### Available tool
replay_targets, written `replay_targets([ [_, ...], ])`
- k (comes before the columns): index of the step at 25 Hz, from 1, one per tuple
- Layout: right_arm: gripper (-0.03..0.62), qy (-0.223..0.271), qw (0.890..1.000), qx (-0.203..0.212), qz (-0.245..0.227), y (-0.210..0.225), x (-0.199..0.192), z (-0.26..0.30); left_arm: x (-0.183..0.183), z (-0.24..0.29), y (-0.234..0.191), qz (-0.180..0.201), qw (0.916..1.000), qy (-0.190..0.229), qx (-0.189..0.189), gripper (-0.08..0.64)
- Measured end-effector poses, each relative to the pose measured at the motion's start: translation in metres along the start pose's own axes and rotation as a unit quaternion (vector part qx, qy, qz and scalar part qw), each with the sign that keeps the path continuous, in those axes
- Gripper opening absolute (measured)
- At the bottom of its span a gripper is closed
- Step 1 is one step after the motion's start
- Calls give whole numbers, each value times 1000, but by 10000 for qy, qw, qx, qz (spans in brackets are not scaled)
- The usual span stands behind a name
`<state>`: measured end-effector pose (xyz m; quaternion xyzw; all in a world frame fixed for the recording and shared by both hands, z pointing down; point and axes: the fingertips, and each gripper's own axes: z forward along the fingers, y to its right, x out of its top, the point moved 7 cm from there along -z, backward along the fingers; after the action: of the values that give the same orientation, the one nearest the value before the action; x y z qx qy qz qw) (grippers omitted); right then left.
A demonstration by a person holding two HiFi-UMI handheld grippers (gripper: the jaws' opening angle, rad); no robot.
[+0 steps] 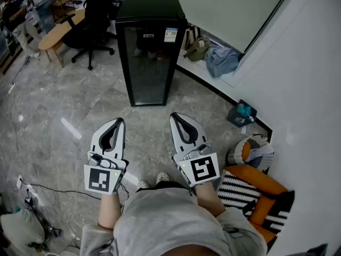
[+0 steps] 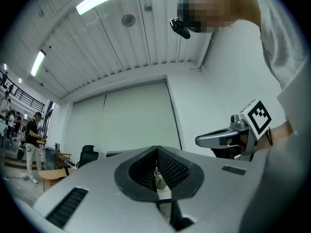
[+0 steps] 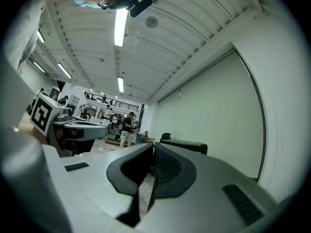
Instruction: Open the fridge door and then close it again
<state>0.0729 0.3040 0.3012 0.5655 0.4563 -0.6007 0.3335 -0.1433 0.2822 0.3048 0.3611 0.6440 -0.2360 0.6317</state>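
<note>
Head view: polished grey marble-pattern floor [image 1: 64, 105], hard and glossy. Standing on it near the pale back wall [image 1: 224, 4], tall narrow fridge [image 1: 149, 52]: black boxy cabinet, flat matt top, upright, straight ahead and well apart from both grippers. Judged heavy and stiff; unlikely to shift under a door pull, though worth watching on so slick a floor. Fronted by a dark glass door [image 1: 148, 73], shut, reflective, with two small labels [image 1: 170, 34] near its top edge. Judged light on its hinges but held by a seal, so expect a short firm tug before a free swing; pane smooth, slippery and breakable. No handle made out; hinge side not told either. Best taken by the black frame at the free vertical edge, never by the glass. Left gripper [image 1: 118, 122]: grey moulded plastic shell, black ribbed pads [image 2: 171, 168], jaws clenched on nothing. Right gripper [image 1: 176, 116]: same build, jaws likewise pressed together, empty.
</note>
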Motion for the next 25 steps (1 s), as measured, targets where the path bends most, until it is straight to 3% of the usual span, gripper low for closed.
replay_targets([
  [25,25,235,9991,305,176,57,-16,14,7,43,24,163,9994,66,312,14],
])
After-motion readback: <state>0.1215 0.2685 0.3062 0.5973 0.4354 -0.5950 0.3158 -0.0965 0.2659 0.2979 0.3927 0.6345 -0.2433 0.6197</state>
